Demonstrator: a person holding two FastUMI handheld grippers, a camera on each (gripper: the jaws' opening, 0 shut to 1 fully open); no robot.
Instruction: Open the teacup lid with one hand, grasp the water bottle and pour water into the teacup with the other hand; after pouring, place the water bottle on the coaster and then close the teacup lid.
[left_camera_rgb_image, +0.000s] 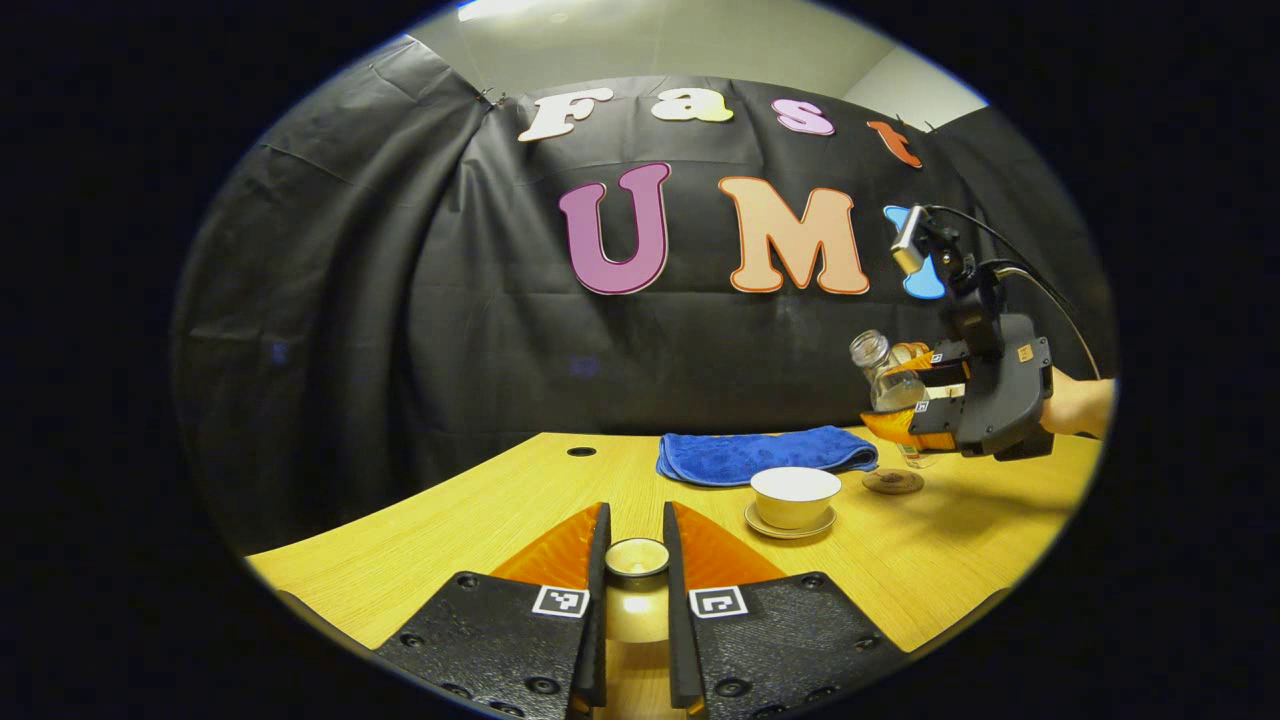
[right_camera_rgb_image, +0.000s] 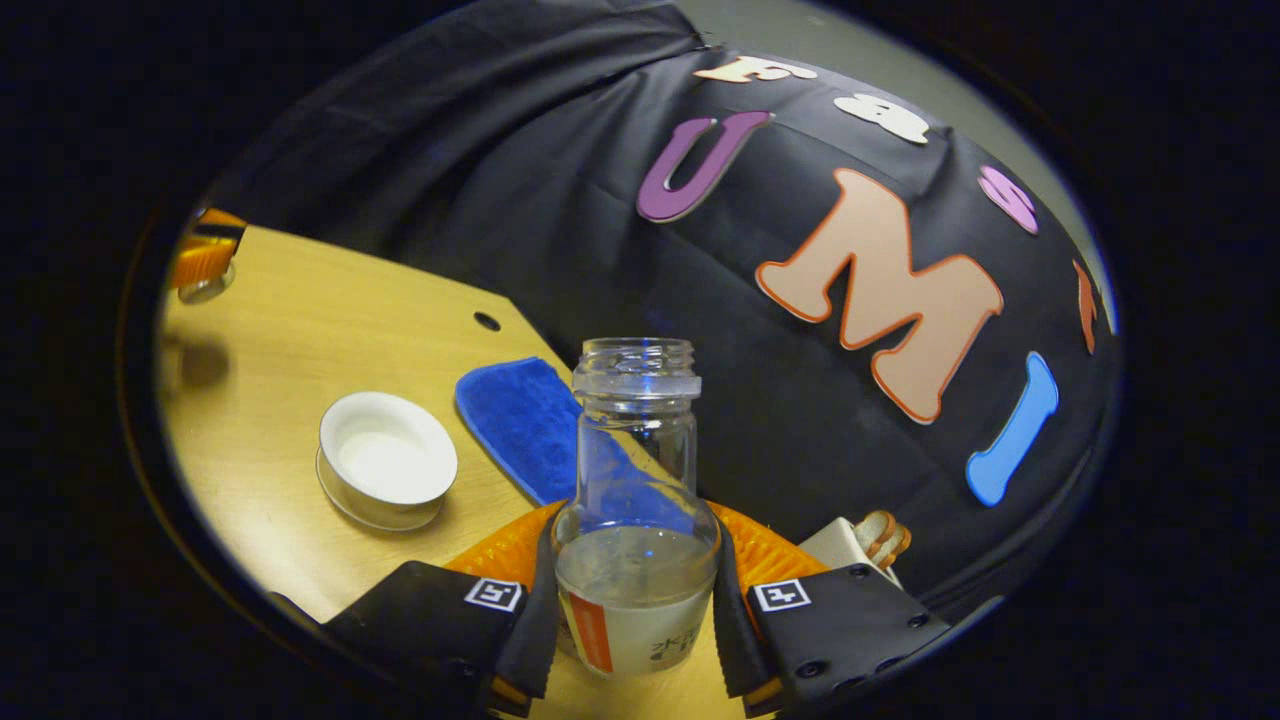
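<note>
My left gripper (left_camera_rgb_image: 637, 560) is shut on the teacup lid (left_camera_rgb_image: 637, 556), held by its knob above the near table. The open white teacup (left_camera_rgb_image: 795, 495) stands on its saucer (left_camera_rgb_image: 790, 525) right of centre; in the right gripper view the teacup (right_camera_rgb_image: 387, 460) is at lower left. My right gripper (right_camera_rgb_image: 632, 590) is shut on the clear water bottle (right_camera_rgb_image: 637, 500), uncapped, tilted, with water in its lower part. In the left gripper view that bottle (left_camera_rgb_image: 880, 375) hangs in the air to the right of the cup, leaning toward it, above the dark round coaster (left_camera_rgb_image: 893, 482).
A folded blue towel (left_camera_rgb_image: 765, 455) lies behind the teacup, toward the booth's black wall. The wooden table (left_camera_rgb_image: 450, 540) has a small round hole (left_camera_rgb_image: 581, 452) near its back edge. A hand (left_camera_rgb_image: 1078, 405) holds the right gripper at the far right.
</note>
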